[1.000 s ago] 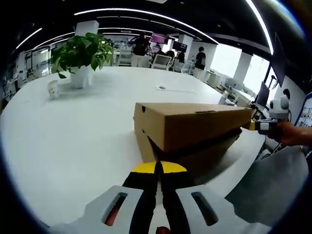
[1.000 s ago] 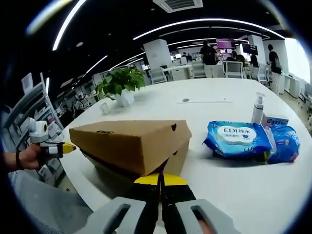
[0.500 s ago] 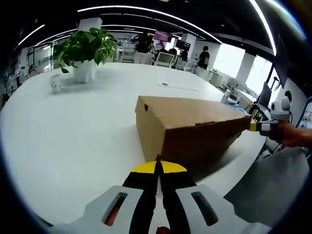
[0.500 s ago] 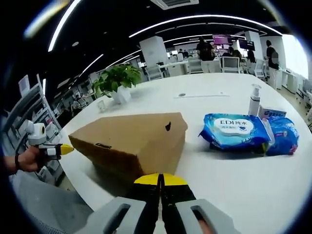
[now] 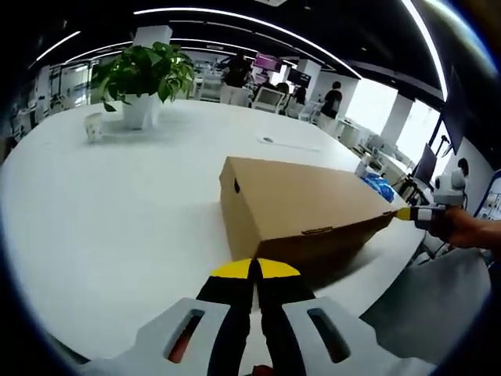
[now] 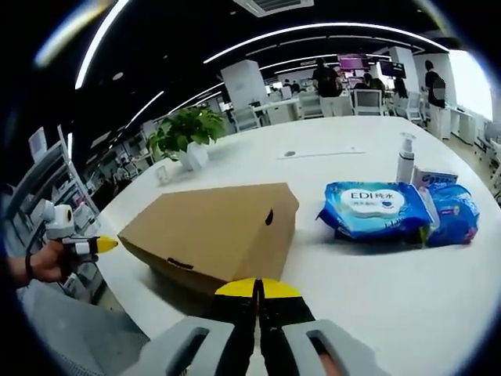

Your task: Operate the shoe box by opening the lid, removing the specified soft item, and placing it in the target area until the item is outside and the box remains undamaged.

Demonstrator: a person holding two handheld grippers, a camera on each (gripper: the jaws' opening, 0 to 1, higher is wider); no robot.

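A brown cardboard shoe box (image 5: 301,207) lies on the white table (image 5: 94,211), its broad lid face sloping down towards me. No gap shows under the lid. In the right gripper view the box (image 6: 211,231) has a small hole in its side wall and a slot near its low front edge. My left gripper (image 5: 254,268) is shut and empty, just short of the box. My right gripper (image 6: 257,287) is also shut and empty in front of the box. In the left gripper view the right gripper (image 5: 405,212) has its yellow tip at the box's corner. The left gripper (image 6: 106,245) sits left of the box.
A potted plant (image 5: 145,74) and a paper cup (image 5: 94,125) stand at the far left. Right of the box lie a blue wipes pack (image 6: 376,207), a second blue pack (image 6: 454,215), a pump bottle (image 6: 405,160) and a small carton (image 6: 434,178). The table's curved edge runs near me.
The lid stood raised with a dark gap over the base a second ago; now its front edge is low, the gap is gone, and its top face slopes towards me. Both grippers stay shut.
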